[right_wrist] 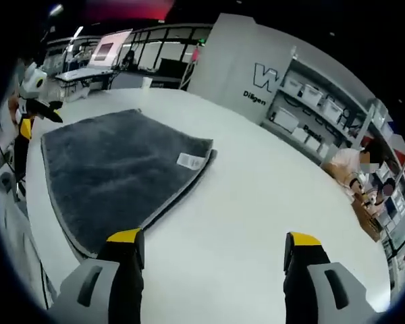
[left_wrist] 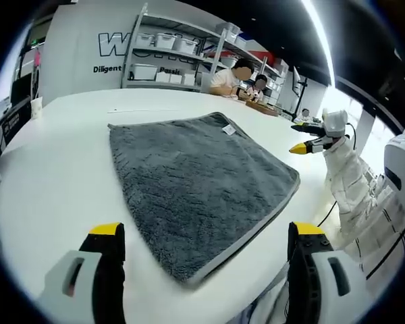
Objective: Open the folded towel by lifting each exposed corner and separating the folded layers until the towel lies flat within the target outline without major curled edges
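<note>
A dark grey folded towel [left_wrist: 196, 179] with a pale edge band lies on the white table [left_wrist: 61, 169]; a small white label sits near its far corner. My left gripper [left_wrist: 206, 236] is open, hovering just short of the towel's near corner, nothing between its yellow-tipped jaws. From the right gripper view the same towel [right_wrist: 115, 175] lies to the left, its layered edges visible along the right side near the label. My right gripper [right_wrist: 212, 246] is open above bare table [right_wrist: 270, 196], right of the towel. The other gripper's yellow tip [left_wrist: 304, 146] shows at the right of the left gripper view.
Shelving with white bins [left_wrist: 172, 57] stands behind the table, with seated people [left_wrist: 233, 77] at the far side. A white robot figure [left_wrist: 344, 169] stands off the table's right edge. More desks and screens [right_wrist: 108, 57] lie beyond the table. A cup [left_wrist: 36, 106] stands at far left.
</note>
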Motion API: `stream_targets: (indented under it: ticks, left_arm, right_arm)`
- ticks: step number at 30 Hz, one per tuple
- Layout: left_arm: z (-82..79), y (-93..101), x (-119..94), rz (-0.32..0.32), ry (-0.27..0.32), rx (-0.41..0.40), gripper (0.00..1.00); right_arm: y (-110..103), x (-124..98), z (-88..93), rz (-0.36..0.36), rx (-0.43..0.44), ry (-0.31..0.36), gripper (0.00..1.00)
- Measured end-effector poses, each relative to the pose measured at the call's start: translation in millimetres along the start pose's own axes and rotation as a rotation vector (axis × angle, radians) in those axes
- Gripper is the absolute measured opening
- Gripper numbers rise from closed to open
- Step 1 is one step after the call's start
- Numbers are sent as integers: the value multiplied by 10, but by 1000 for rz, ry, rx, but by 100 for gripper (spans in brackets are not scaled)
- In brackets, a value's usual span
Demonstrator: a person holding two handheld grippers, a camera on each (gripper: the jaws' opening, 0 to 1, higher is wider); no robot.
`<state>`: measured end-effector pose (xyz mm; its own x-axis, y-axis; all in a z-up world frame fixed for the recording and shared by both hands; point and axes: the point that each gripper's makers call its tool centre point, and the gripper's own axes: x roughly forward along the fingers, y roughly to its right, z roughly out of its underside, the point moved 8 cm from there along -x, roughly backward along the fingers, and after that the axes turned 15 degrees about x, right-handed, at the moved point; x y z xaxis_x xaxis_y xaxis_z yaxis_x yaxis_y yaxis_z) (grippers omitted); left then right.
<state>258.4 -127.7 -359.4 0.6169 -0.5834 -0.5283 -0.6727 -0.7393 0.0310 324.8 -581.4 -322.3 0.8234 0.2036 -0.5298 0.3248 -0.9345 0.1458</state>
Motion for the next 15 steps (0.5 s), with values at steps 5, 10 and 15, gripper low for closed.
stream_targets:
  ticks: [5, 10, 15]
  left_arm:
    - [-7, 0, -38, -19, 6, -3, 99]
    - [-9, -5, -85, -36, 0, -2, 99]
    - [-18, -23, -147, -55, -6, 2, 99]
  right_arm:
    - [84, 188, -232, -55, -16, 45, 75]
    - [180, 437, -452, -79, -32, 53, 68]
    - [239, 732, -624, -144, 36, 84, 57]
